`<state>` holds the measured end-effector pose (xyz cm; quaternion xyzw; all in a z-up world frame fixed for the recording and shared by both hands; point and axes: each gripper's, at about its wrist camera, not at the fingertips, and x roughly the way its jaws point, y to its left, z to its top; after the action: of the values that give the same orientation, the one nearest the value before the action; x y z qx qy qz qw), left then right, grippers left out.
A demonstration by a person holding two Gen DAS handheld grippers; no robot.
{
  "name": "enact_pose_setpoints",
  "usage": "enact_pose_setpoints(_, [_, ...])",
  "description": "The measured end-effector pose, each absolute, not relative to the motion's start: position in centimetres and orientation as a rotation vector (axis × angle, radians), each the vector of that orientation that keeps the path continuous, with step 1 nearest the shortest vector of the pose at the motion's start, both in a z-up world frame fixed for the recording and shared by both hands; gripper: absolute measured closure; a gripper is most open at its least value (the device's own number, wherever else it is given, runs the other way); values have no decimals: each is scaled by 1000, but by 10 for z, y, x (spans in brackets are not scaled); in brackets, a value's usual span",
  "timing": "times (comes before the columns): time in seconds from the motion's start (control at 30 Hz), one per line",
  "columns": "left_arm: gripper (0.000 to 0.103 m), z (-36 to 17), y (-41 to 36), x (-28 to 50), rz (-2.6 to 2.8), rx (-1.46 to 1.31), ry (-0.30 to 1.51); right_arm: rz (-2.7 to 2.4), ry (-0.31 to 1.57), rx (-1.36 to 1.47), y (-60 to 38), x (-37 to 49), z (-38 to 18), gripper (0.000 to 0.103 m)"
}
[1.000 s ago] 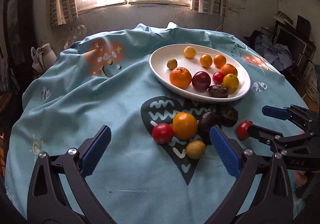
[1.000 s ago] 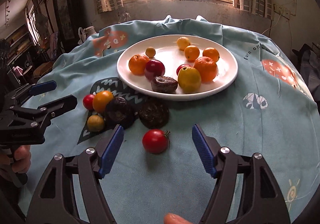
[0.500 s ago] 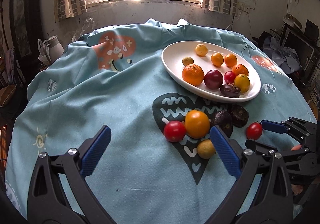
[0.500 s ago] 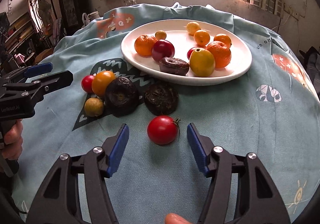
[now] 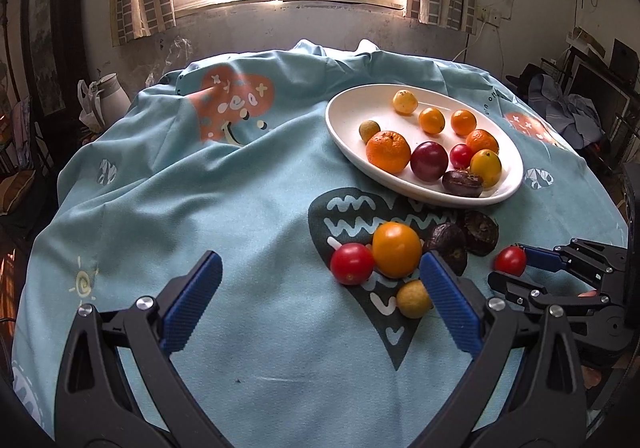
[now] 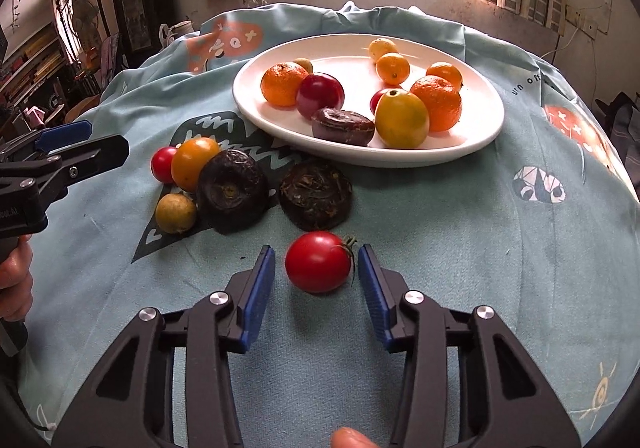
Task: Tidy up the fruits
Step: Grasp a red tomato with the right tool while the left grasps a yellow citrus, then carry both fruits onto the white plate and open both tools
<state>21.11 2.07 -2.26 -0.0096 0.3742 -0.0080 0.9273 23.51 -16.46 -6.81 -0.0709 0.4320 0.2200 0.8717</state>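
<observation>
Left wrist view is showing the left hand-held gripper (image 5: 320, 304) spread wide over the teal cloth covering the surface (image 5: 224, 208), holding nothing. Just ahead of its right finger a yellow-brown fruit (image 5: 413, 298), an orange tomato (image 5: 397, 249) and a small red tomato (image 5: 352, 263) are sitting together on a dark heart print, with two dark wrinkled fruits (image 5: 464, 238) beside them. The white plate (image 5: 344, 120) is lying farther back, carrying oranges, a plum and other fruit. At the right edge the right hand-held gripper (image 5: 516, 270) is appearing side-on around a red tomato (image 5: 510, 261); from here its gap is hard to judge. A white jug (image 5: 108, 98) is standing off the far left of the surface, only faintly seen in the other view.

Right wrist view is making that gap plain: the right hand-held gripper (image 6: 316, 280) is sitting narrow, its blue pads flanking the red tomato (image 6: 319, 261) with a sliver of space on each side, not touching. The tomato is resting on the cloth, near the closer dark fruit (image 6: 316, 194) and short of the plate (image 6: 472, 136). The left hand-held gripper (image 6: 80, 144) is entering from the left edge.
</observation>
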Motion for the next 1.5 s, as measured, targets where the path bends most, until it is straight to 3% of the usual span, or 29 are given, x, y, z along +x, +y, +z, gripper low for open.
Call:
enact_pose_setpoints(0.17, [2, -23, 21, 211, -14, -18, 766, 452, 903, -158, -163, 235, -68, 58])
enact_pose_setpoints(0.37, [2, -23, 21, 212, -14, -16, 770, 443, 898, -155, -165, 235, -68, 68])
enact_pose_setpoints(0.6, [5, -25, 9, 209, -167, -16, 805, 429, 911, -78, -176, 239, -61, 70])
enact_pose_setpoints(0.77, [48, -34, -27, 202, -310, 94, 836, 407, 924, -14, -189, 243, -59, 70])
enact_pose_setpoints(0.87, [61, -46, -33, 207, -307, 113, 871, 418, 937, 0, -189, 243, -60, 70])
enact_pose_setpoints(1.5, [75, -68, -35, 217, -301, 122, 901, 418, 918, 4, -193, 241, -53, 70])
